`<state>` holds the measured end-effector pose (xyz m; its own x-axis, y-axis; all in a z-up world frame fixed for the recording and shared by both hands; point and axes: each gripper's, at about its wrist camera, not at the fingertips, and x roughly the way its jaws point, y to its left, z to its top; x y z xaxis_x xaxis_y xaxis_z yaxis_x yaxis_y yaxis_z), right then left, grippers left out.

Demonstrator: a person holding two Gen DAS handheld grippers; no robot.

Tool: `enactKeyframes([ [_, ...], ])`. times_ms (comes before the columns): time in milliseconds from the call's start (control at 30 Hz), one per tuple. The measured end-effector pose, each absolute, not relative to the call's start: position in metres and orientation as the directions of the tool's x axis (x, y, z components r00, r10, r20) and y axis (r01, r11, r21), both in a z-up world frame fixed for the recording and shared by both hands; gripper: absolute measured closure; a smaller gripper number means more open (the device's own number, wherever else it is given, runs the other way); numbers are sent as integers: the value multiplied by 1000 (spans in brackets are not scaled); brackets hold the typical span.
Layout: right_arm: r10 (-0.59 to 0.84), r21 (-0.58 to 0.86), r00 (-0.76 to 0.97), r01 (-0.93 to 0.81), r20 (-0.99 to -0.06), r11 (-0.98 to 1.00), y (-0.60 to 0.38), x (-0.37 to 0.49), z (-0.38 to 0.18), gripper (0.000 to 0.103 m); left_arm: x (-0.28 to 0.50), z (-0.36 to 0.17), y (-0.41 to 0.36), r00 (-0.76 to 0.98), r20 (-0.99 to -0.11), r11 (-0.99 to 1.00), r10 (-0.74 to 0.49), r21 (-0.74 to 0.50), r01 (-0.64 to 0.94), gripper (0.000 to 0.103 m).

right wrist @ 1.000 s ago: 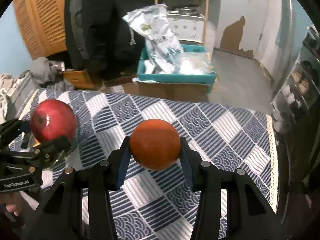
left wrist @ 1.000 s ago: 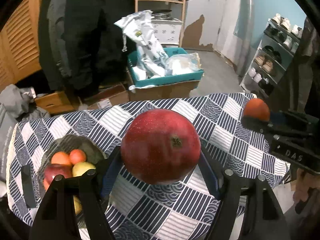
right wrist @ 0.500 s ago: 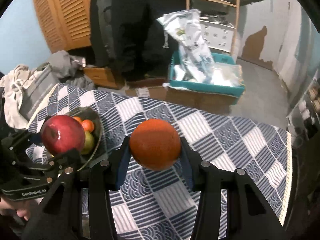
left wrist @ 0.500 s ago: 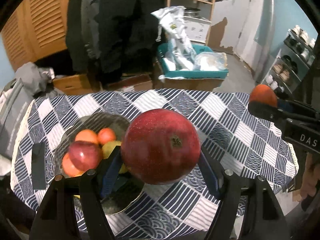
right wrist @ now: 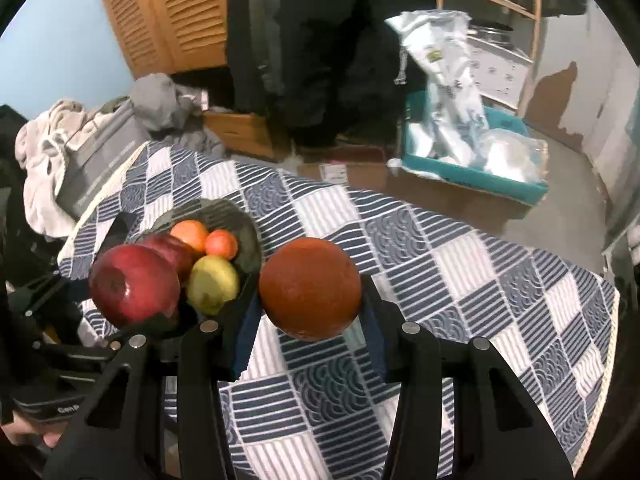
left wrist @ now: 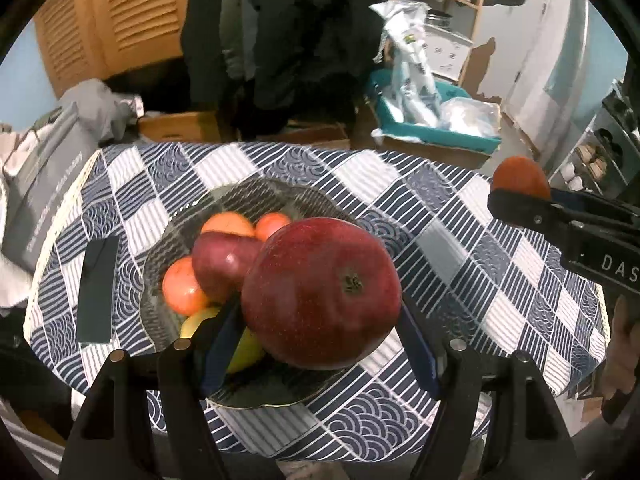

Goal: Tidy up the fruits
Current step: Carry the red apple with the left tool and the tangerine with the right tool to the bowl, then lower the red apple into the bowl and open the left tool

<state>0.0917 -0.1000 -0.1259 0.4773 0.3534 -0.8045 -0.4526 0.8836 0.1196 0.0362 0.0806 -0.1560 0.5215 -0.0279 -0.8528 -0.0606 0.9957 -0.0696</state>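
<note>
- My left hand-held gripper [left wrist: 320,320] is clamped on one big red apple [left wrist: 320,294], both pads pressed to its sides; the apple hangs over the near right part of the bowl [left wrist: 256,196].
- My right hand-held gripper [right wrist: 310,320] is closed on one orange [right wrist: 310,288], held above the worktop [right wrist: 460,280] just right of the bowl.
- In the left view the right hand-held gripper's body shows white letters "DAS", cut off by the edge of the picture; in the right view the left one shows "Gen", the rest hidden.
- The bowl, dark glass with a wavy rim, sits toward the worktop's left edge. In it I count five fruits: one dark red apple [left wrist: 222,258], three orange fruits [left wrist: 182,286], and one yellow-green fruit [right wrist: 212,280].
- A second ago the bowl lay low at the left of my left view with the red apple over bare cloth; now the bowl is under the apple, and the orange has come in close beside it.
- One flat dark rectangular thing [left wrist: 98,290] lies on the checked blue-and-white cloth between the bowl and the worktop's left edge.
- Off that left edge is one grey bag [left wrist: 44,188] with pale writing too blurred to read.
- Beyond the worktop's far edge stand one teal bin [right wrist: 476,176] holding white plastic bags on cardboard boxes, dark hanging coats and louvred wooden doors.
</note>
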Motion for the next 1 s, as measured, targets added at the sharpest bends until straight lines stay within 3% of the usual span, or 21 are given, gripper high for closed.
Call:
enactKeyframes([
  [500,356,127,408,-491,-841,862,-60,96,-154,57,38,-200,104,416,-909,985,-41,-106,-136,27],
  [1000,355,129,396,-494,-847,860,-56,96,-159,57,43,-210,103,380,-925,986,-15,-77,-150,25],
])
